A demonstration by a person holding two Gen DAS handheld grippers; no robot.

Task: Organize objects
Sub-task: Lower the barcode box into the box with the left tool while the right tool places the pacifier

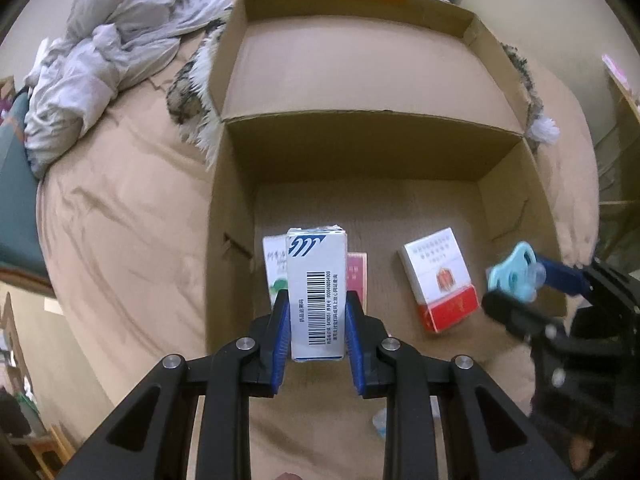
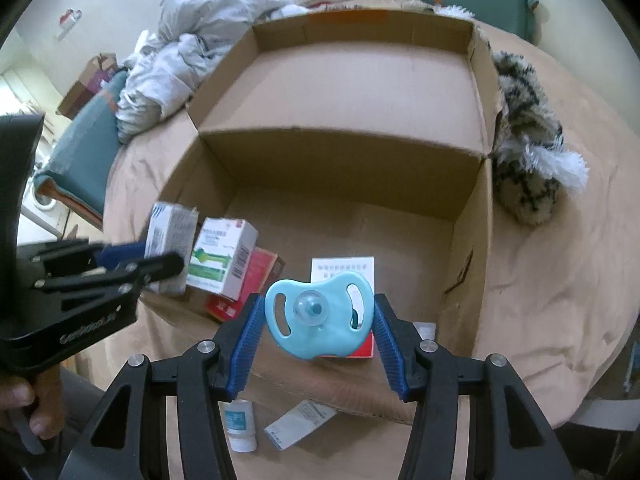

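Observation:
My left gripper (image 1: 317, 312) is shut on a white medicine box with a barcode (image 1: 317, 292) and holds it upright over the near left of the open cardboard box (image 1: 360, 148). My right gripper (image 2: 318, 320) is shut on a light blue pacifier (image 2: 320, 314) over the box's near edge; it also shows in the left wrist view (image 1: 514, 270). Inside the box lie a white and red cigarette pack (image 1: 440, 280), a green and white medicine box (image 2: 224, 258) and a red box (image 2: 252, 284).
The cardboard box sits on a tan bedsheet (image 1: 120, 208), its far flap laid open. A small white bottle (image 2: 240, 424) and a flat white packet (image 2: 300, 424) lie on the sheet in front of it. Crumpled grey bedding (image 1: 120, 40) and a furry spotted blanket (image 2: 524, 152) flank it.

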